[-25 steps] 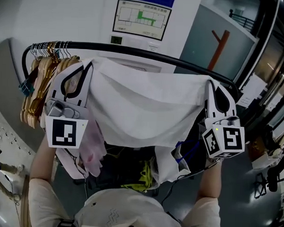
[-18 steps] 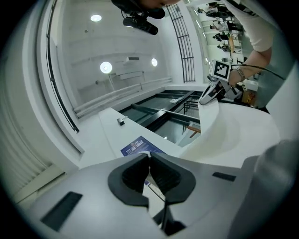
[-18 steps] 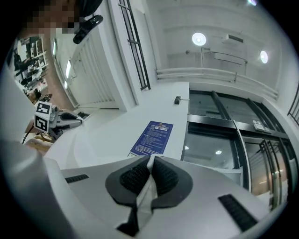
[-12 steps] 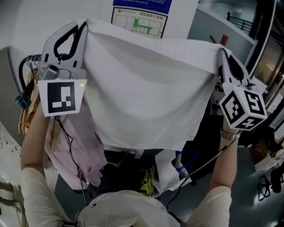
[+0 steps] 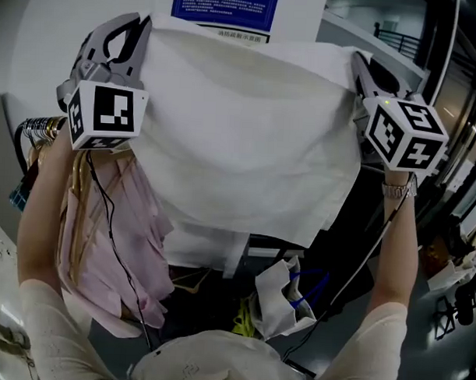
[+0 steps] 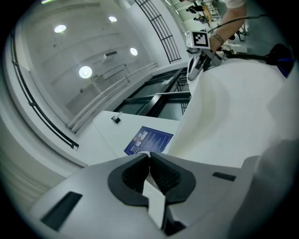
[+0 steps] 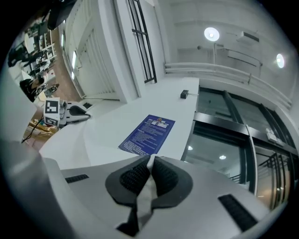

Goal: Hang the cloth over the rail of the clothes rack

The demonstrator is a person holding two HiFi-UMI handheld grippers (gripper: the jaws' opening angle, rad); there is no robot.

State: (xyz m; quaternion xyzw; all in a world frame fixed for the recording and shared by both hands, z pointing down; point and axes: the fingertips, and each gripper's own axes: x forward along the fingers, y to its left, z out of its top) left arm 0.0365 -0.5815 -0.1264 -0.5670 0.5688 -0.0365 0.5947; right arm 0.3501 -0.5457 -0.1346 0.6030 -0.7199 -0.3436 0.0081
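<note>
Lifted higher, left tongs and right tongs clamp shut on the cloth before a blue wall notice.

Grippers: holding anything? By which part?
Both hold the white cloth. The left hand-held gripper pinches one upper corner and the right hand-held gripper the other, with the cloth spread between them.
</note>
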